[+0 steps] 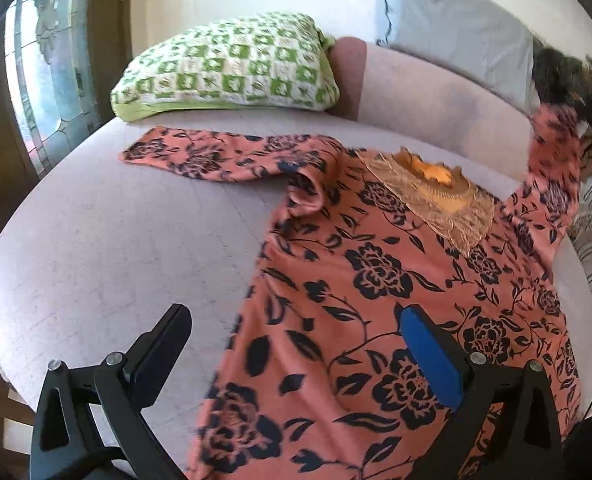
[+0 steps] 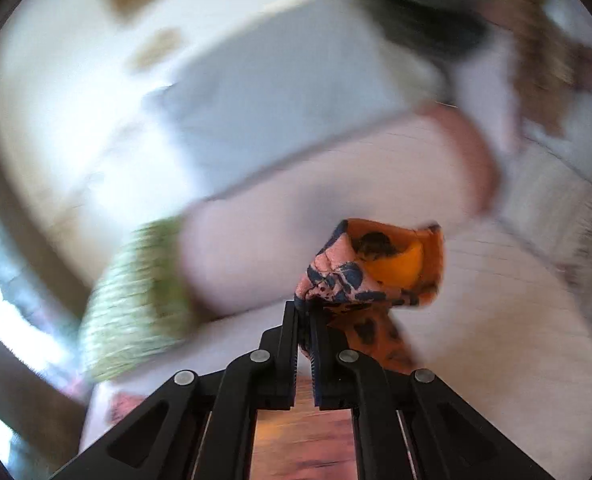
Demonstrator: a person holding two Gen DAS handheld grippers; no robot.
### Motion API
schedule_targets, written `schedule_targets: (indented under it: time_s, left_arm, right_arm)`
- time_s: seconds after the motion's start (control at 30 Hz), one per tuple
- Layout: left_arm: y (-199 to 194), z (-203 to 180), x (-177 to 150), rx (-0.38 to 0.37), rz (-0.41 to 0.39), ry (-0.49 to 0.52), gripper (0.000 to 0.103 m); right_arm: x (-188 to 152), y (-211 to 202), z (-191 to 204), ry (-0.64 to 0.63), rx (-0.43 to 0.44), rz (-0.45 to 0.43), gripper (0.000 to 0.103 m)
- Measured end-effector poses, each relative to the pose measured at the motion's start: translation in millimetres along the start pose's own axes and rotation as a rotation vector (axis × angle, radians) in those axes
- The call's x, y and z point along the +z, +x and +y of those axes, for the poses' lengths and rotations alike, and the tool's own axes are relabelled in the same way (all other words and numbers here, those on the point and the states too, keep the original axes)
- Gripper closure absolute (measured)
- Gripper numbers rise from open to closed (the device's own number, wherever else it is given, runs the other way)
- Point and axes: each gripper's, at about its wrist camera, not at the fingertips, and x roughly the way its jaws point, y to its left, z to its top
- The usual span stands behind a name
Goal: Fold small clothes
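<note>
A salmon-pink top (image 1: 376, 280) with a dark floral print lies spread, front up, on a pale pink couch seat (image 1: 96, 248). One sleeve (image 1: 200, 156) stretches flat away from the top's body toward a green-and-white checked cushion (image 1: 228, 64). The left gripper (image 1: 296, 320) hovers over the top's lower part with its fingers (image 1: 432, 356) spread wide: one above the fabric, the other beyond the top's edge over bare seat, neither pinching anything. The other sleeve (image 1: 552, 168) rises off the seat, on the far side of the top from the cushion. The right gripper (image 2: 303, 312) has its fingers pressed together, pinching that sleeve's cuff (image 2: 372, 268), which bunches just past the fingertips.
</note>
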Motion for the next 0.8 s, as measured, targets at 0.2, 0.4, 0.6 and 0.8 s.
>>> schedule_targets:
  time_s: [0.2,0.4,0.6,0.8]
  left_arm:
    - [-12,35,-5,-0.008,-0.021,-0.078,0.0]
    - [-12,51,-7,0.003,-0.016,-0.102,0.0]
    - [0,40,1,-0.024,0.01,-0.105,0.0]
    - [1,24,7,-0.036,0.037,-0.076,0.0]
  right_arm:
    - [-121,108,125,-0.031,0.153,0.234,0.071]
    - [-233,186,101,0.036,0.129,0.499,0.015]
    - [-202,116,24,0.135,0.025,0.364,0.015]
    - [-182,83,-87,0.31,-0.095,0.34,0.014]
